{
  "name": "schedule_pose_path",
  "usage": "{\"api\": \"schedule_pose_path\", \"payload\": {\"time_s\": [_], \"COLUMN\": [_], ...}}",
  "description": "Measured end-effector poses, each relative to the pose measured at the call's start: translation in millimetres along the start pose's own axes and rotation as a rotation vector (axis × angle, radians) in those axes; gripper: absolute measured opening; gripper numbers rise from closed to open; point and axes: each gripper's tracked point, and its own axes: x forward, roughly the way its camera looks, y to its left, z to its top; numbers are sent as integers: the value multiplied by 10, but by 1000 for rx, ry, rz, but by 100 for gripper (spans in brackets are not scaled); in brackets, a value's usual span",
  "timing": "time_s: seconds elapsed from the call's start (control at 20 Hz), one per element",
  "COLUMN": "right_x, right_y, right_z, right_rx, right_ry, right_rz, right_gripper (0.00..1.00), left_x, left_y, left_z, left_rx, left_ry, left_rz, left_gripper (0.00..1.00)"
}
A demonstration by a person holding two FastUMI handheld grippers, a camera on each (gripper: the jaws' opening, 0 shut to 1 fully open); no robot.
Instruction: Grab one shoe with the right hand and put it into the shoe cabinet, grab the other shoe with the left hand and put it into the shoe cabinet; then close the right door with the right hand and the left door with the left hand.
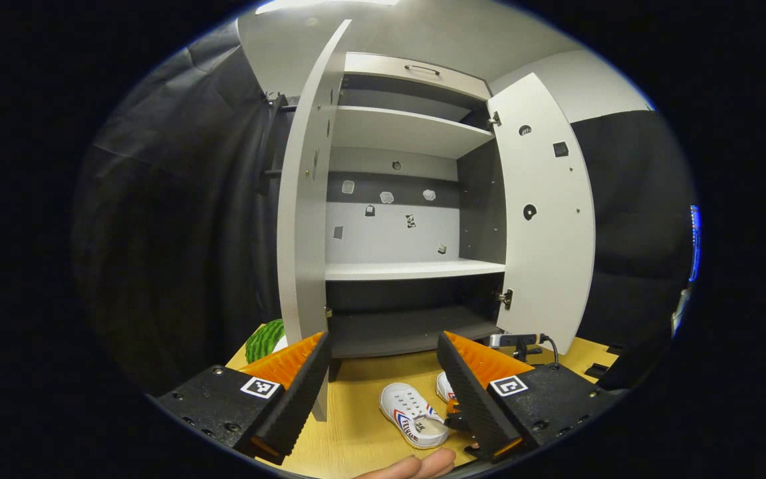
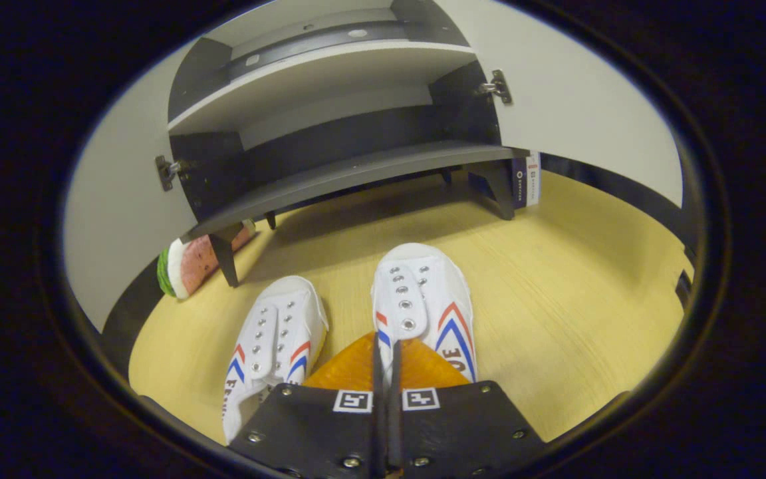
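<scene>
Two white canvas sneakers lie on the pale wood-grain floor in the left gripper view, low and just ahead between the spread fingers of the left gripper, which holds nothing. One sneaker shows in full, with its red and blue side stripes; the second sneaker peeks out beside the gripper's right-hand finger. Farther ahead stands the shoe cabinet, with smooth flat laminate panels and pale shelves against a dark interior. Its left door and right door both swing wide open. A watermelon-patterned object sits low to the left, by the left door's foot. Part of a hand shows at the bottom edge.

Looking along the right gripper, its ribbed fingers are drawn together on the tongue and collar edge of the nearer sneaker, the thin fabric pinched between them. The other sneaker lies just to the left, toe pointing away like its mate. Ahead, the cabinet's dark bottom shelf stands raised on short legs. The watermelon slice rests forward-left by one leg.

These shoes look light and soft: cloth uppers with metal eyelets and a flexible sole. The collar or tongue rim gives the fingers a thin edge to bite. Held that way, the toe will likely droop, so I would expect it to need tilting to clear the shelf lip.
</scene>
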Motion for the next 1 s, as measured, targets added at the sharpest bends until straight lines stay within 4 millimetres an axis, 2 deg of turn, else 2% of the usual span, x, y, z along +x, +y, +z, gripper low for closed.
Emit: {"api": "schedule_pose_path", "payload": {"time_s": [0.25, 0.3, 0.35, 0.4, 0.7, 0.8, 1.0], "right_x": [-203, -266, -328, -401, -758, -915, -1239], "right_y": [-42, -56, -57, -69, 40, 103, 268], "right_z": [107, 170, 257, 346, 743, 960, 1672], "right_rx": [59, 47, 36, 23, 7, -8, -80], "right_ry": [-65, -89, -115, -142, -212, -247, -341], "right_rz": [79, 78, 78, 75, 138, 151, 185], "right_gripper": [0, 1, 5, 1, 1, 0, 0], "left_x": [-34, -33, -39, -43, -22, -25, -2], "left_y": [25, 26, 26, 19, -16, -24, 9], "left_z": [112, 114, 118, 108, 25, -7, -26], "left_rx": [22, 24, 25, 23, 9, 11, 5], "left_ry": [-32, -36, -37, -32, -11, -4, -11], "left_rz": [10, 11, 10, 7, -4, -9, 18], "left_gripper": [99, 99, 100, 99, 99, 99, 99]}}
